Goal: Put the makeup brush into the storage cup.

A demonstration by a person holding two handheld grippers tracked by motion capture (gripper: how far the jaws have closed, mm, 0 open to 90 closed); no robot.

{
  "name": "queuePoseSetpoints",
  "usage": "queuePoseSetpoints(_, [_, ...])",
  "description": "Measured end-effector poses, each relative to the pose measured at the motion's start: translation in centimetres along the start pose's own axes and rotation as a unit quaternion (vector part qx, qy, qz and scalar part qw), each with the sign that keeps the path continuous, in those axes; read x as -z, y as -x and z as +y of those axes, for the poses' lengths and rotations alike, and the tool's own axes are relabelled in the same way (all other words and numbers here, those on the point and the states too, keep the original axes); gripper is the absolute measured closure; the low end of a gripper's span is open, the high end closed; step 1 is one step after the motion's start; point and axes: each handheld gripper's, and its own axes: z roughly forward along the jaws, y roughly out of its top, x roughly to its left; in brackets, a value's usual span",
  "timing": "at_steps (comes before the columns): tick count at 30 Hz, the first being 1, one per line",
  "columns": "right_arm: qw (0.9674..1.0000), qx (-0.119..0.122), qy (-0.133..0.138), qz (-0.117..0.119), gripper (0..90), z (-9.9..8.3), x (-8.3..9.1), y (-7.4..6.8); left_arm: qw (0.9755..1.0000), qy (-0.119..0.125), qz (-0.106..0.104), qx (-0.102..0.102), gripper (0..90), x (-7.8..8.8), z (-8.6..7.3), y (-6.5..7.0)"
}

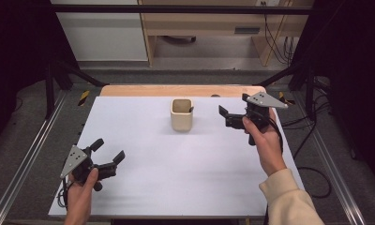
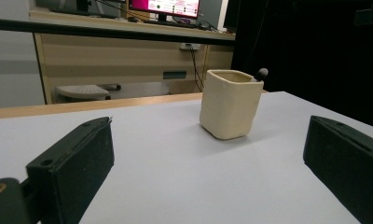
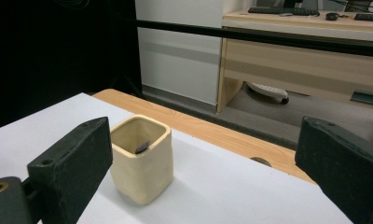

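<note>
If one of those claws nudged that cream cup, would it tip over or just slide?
The cream cup looks squat with a broad flat base, so it would probably slide on the smooth white table rather than tip. Its thick walls suggest stiff ceramic, likely weighty and breakable. The dark object leaning inside might rattle.

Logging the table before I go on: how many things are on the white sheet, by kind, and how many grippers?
Cream square cup: 1
Dark-tipped item standing inside the cup: 1
Grippers, both open and holding nothing: 2, left gripper, right gripper
Total: 4
</note>
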Motion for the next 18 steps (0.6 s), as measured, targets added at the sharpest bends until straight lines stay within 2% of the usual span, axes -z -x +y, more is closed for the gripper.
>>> queuePoseSetpoints(18, [0.9999,0.009,0.006,0.003,4.4,-2.0,2.3,0.9,1.0000,0.004,-0.004,-0.001,1.2,0.2,0.1,-0.2])
